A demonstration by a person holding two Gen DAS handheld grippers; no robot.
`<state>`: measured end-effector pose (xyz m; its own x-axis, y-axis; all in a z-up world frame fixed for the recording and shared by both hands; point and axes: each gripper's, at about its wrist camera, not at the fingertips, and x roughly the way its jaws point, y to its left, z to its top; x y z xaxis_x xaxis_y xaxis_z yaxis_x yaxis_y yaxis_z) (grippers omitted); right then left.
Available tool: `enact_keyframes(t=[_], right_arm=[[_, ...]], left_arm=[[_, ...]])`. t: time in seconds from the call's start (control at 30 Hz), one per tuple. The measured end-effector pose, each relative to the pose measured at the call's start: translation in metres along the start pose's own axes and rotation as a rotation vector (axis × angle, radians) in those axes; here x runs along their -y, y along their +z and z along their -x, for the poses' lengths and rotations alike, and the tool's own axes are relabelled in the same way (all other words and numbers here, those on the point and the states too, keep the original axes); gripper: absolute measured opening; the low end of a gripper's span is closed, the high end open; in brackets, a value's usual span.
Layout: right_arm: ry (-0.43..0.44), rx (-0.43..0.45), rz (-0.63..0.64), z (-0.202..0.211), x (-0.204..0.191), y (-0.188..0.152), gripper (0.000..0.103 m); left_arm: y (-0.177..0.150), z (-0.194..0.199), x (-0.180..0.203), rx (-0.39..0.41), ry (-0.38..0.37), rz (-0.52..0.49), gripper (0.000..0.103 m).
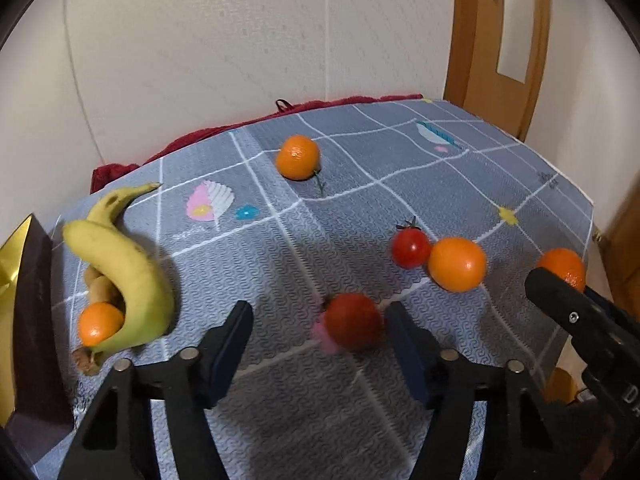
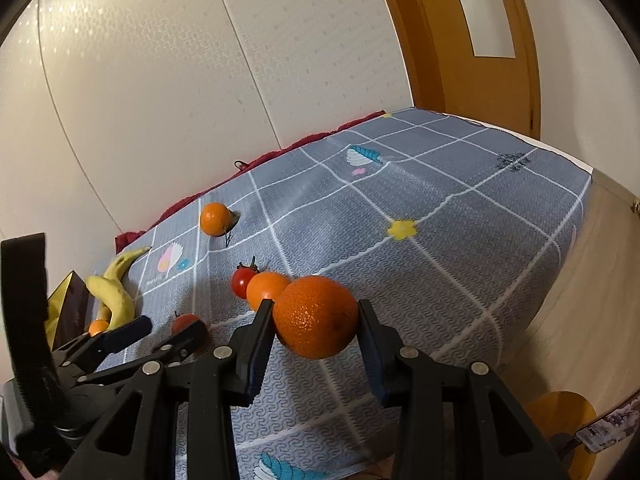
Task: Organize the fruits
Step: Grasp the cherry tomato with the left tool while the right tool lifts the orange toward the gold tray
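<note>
Right gripper (image 2: 316, 320) closed around a large orange (image 2: 316, 322), lifted just above the tablecloth (image 2: 460, 240). Left gripper (image 1: 320, 332) spread wide, straddling a blurred tomato (image 1: 354, 322), not touching it. Beyond, second tomato (image 1: 411, 247) touching another orange (image 1: 457, 264); far orange (image 1: 298, 157) apart; bananas (image 1: 128, 272) over a small orange (image 1: 100, 323) at left.

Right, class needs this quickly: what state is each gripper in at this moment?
Left gripper: open, straddling a blurred red tomato, not closed on it.
Right gripper: around the orange; whether it grips cannot be told.
</note>
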<state>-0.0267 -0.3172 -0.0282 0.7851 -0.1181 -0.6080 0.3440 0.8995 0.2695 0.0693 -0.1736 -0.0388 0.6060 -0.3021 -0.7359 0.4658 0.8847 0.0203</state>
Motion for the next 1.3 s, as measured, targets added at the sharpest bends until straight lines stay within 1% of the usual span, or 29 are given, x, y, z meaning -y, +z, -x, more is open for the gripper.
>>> enact_keyframes(t=[0.07,0.1,0.17,0.23,0.33,0.43,0.57,0.67,0.83,0.9,0.97,1.07,1.13,1.3], right_arm=[[0.001,-0.002,0.01,-0.001,-0.002,0.0,0.041],[0.003,-0.002,0.015,-0.001,-0.003,-0.001,0.041],[0.007,-0.003,0.024,0.0,-0.005,-0.001,0.041],[0.009,-0.004,0.03,0.0,-0.006,-0.002,0.041],[0.01,-0.004,0.032,0.0,-0.006,-0.002,0.041],[0.015,-0.005,0.036,-0.001,-0.007,-0.002,0.041],[0.031,0.001,0.045,0.001,-0.011,-0.003,0.041],[0.046,0.004,0.053,0.002,-0.014,-0.004,0.041],[0.08,0.008,0.091,0.004,-0.027,-0.006,0.041],[0.096,0.009,0.114,0.005,-0.033,-0.007,0.041],[0.113,0.008,0.136,0.006,-0.039,-0.009,0.041],[0.131,0.003,0.17,0.005,-0.051,-0.012,0.041],[0.145,-0.003,0.186,0.006,-0.059,-0.014,0.041],[0.183,-0.008,0.225,0.006,-0.081,-0.018,0.041]], left_arm=[[-0.001,-0.003,0.006,0.001,0.019,-0.044,0.057],[-0.002,-0.004,0.009,0.001,0.03,-0.063,0.054],[-0.004,-0.007,0.01,-0.006,0.038,-0.084,0.045],[-0.003,-0.007,0.008,0.004,0.021,-0.085,0.041],[-0.004,-0.008,0.007,0.003,-0.005,-0.099,0.03],[-0.008,-0.006,0.006,0.018,-0.021,-0.107,0.03],[-0.013,0.001,-0.005,0.028,-0.03,-0.064,0.029],[-0.016,0.017,-0.02,0.062,-0.056,-0.024,0.029],[-0.024,0.051,-0.049,0.126,-0.04,0.01,0.029],[-0.027,0.068,-0.066,0.159,-0.014,0.021,0.029],[-0.031,0.08,-0.082,0.179,-0.001,0.036,0.029],[-0.037,0.098,-0.111,0.205,0.038,0.065,0.029],[-0.042,0.108,-0.13,0.227,0.079,0.083,0.029],[-0.055,0.124,-0.175,0.272,0.156,0.173,0.029]])
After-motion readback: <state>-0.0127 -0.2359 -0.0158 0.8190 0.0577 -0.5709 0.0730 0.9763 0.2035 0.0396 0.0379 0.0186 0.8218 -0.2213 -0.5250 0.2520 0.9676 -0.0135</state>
